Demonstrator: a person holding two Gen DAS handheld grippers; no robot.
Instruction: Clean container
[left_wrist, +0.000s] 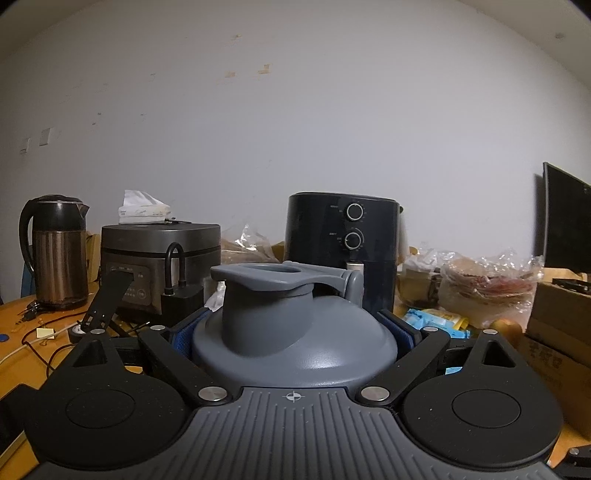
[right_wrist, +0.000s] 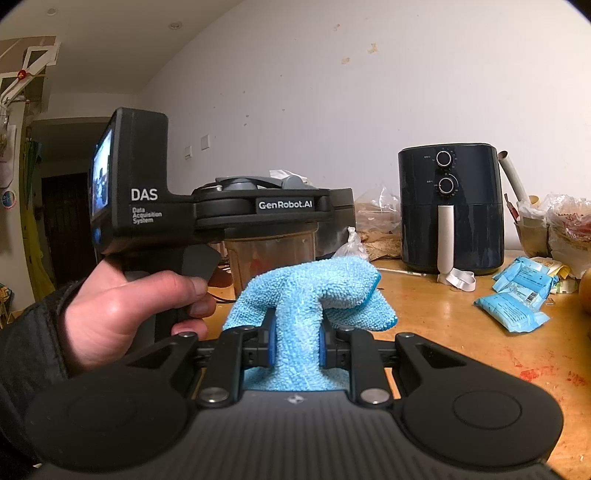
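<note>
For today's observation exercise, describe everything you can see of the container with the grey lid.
The container is a clear, brownish-tinted plastic jar standing upright above the wooden table; its base is hidden. Its grey lid is domed, with a raised neck and a flat loop handle on top, matte plastic by its look. The left gripper holds the lid from both sides, blue-padded fingers pressed to it. Behind it, the blue cloth sits in the right gripper, apparently not touching the jar.

Dim indoor light, soft focus, fisheye-bent dark corners.
</note>
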